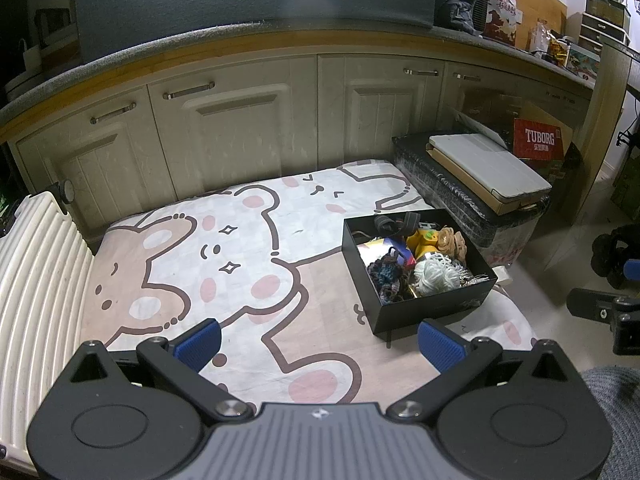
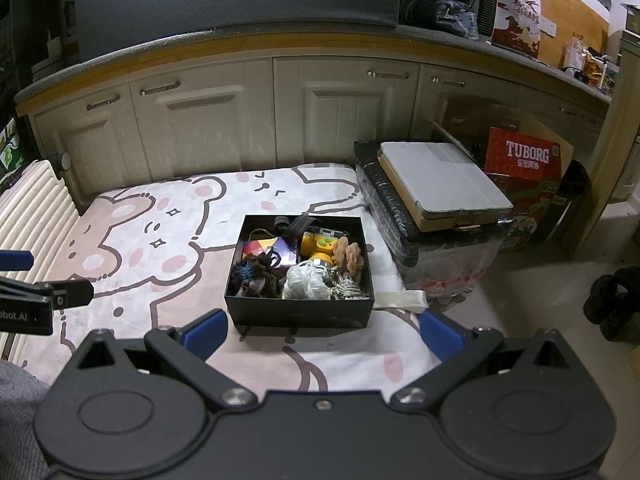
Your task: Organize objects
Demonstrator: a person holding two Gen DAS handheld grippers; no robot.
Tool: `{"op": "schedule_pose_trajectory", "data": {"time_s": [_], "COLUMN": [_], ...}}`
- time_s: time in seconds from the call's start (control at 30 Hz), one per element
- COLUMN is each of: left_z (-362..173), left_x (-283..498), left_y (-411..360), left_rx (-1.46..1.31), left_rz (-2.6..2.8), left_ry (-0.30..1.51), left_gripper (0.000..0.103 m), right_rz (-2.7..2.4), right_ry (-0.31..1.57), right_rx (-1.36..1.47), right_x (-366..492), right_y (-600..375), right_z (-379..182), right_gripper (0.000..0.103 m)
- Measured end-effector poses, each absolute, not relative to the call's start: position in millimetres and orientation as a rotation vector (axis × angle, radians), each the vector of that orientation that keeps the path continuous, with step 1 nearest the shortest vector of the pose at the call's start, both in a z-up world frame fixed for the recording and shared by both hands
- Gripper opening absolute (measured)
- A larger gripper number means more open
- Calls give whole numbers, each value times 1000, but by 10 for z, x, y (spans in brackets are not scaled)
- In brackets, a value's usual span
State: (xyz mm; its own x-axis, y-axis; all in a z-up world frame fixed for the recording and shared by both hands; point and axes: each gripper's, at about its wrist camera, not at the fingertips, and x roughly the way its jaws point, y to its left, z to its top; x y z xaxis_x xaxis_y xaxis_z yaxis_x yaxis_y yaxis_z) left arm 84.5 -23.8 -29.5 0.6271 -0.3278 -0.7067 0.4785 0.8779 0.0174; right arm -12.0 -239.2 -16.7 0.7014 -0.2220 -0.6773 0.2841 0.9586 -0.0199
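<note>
Right wrist view has the black box (image 2: 300,304) dead ahead on the bear-print blanket (image 2: 120,240), crammed with white yarn (image 2: 302,282), a yellow toy (image 2: 318,246) and dark knitted bits (image 2: 252,276). I judge it all light, soft and snaggy; the yarn bundle is best pinched across its middle. My right gripper (image 2: 322,332) hovers just short of the box, jaws wide and empty. My left gripper (image 1: 320,344) hangs over bare blanket, also wide, box (image 1: 432,308) off to its right

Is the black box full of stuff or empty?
Full. The black box has no lid on, and it is packed with things like white yarn, dark yarn and a yellow toy.
</note>
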Motion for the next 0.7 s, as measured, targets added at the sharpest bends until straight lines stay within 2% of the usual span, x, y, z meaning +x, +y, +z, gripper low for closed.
{"op": "schedule_pose_trajectory", "data": {"time_s": [0.7], "left_z": [-290], "left_x": [849], "left_y": [-233], "left_rx": [211], "left_rz": [-466], "left_ry": [764], "left_gripper": [103], "right_rz": [-283], "right_ry": [744], "right_rx": [90], "right_x": [-121], "right_y": [-2400], "right_z": [-172], "right_gripper": [103]}}
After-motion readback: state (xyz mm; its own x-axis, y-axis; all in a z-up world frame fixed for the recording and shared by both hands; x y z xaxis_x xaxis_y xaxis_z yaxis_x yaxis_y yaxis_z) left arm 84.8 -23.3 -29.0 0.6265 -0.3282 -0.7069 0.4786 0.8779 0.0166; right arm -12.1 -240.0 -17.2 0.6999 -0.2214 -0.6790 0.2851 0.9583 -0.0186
